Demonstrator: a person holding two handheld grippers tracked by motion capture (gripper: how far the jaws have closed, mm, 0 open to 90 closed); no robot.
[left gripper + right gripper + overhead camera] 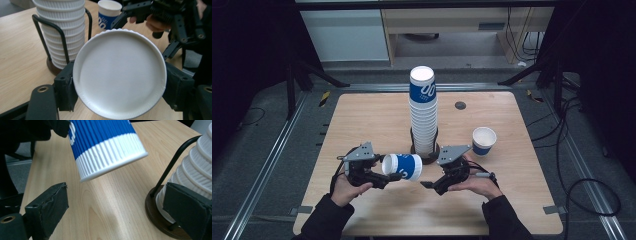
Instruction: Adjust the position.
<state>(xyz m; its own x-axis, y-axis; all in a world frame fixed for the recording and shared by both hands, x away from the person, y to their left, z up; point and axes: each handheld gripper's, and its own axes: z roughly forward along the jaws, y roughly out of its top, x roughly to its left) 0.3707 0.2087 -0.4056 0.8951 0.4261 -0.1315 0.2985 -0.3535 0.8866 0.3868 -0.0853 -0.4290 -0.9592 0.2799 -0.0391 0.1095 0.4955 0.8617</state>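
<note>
A blue-and-white ribbed paper cup [404, 166] lies sideways in the air, low over the wooden table [362, 120]. My left gripper [391, 175] is shut on its base end. In the left gripper view the cup's white bottom [120, 75] faces the camera between the two jaws. My right gripper [430, 183] stands open just right of the cup's mouth. In the right gripper view the cup's white rim band [110, 157] hangs ahead of the open right gripper [117, 207], untouched by either jaw.
A tall stack of upside-down cups [423, 115] stands in a black wire holder [172, 165] on a round brown base [160, 222], right behind both grippers. One upright cup [484, 140] sits to the right. A dark round grommet [460, 105] lies near the far edge.
</note>
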